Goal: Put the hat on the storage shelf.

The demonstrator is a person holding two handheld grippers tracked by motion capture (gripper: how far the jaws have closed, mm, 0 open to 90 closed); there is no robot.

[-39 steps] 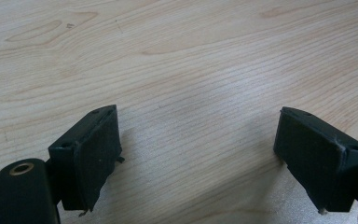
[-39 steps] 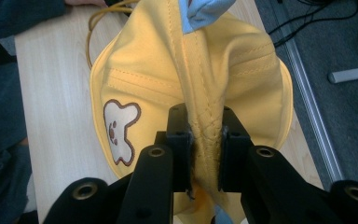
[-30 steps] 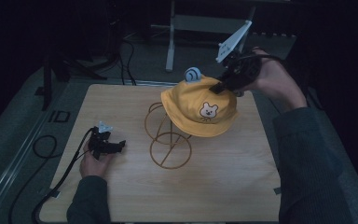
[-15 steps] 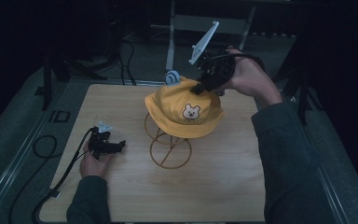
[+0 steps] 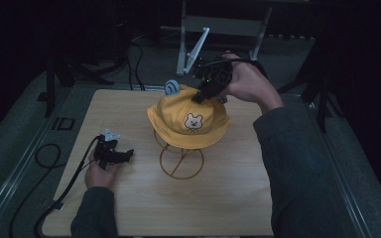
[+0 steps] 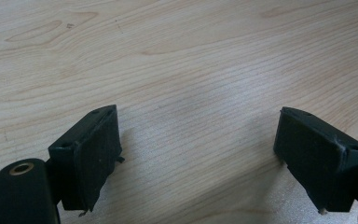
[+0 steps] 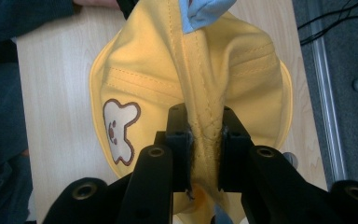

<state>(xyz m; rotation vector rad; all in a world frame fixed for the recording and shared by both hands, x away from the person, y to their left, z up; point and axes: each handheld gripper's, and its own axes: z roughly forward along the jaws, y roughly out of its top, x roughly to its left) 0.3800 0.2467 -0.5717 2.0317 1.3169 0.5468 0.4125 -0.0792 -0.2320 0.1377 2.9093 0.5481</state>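
since the earlier frames your right claw has carried the yellow hat leftward across the surface, from beside the wire stand to directly over it. the left claw has stayed at rest at the near left of the surface.

right claw state: jaws nearly closed, pinching a raised fold of fabric along the crown seam of the hat. the grip is on cloth alone; nothing rigid sits between the pads.

left claw state: jaws wide apart, holding nothing. in the left gripper view the bare wood lies between its pads.

hat position: draped over the top of the stand, bear patch facing you, a blue ear at the far left of the crown. whether the crown is fully seated on the wire loop cannot be told.

handling notes: treat the hat as light, soft and limp. it folds wherever you pinch it and will sag from a single hold, so the brim may catch on the wire. the stitched crown seam is the best grip point, as the doubled fabric resists slipping. avoid the brim edge, which would tip the hat. the stand looks light; a snagged brim could drag it.
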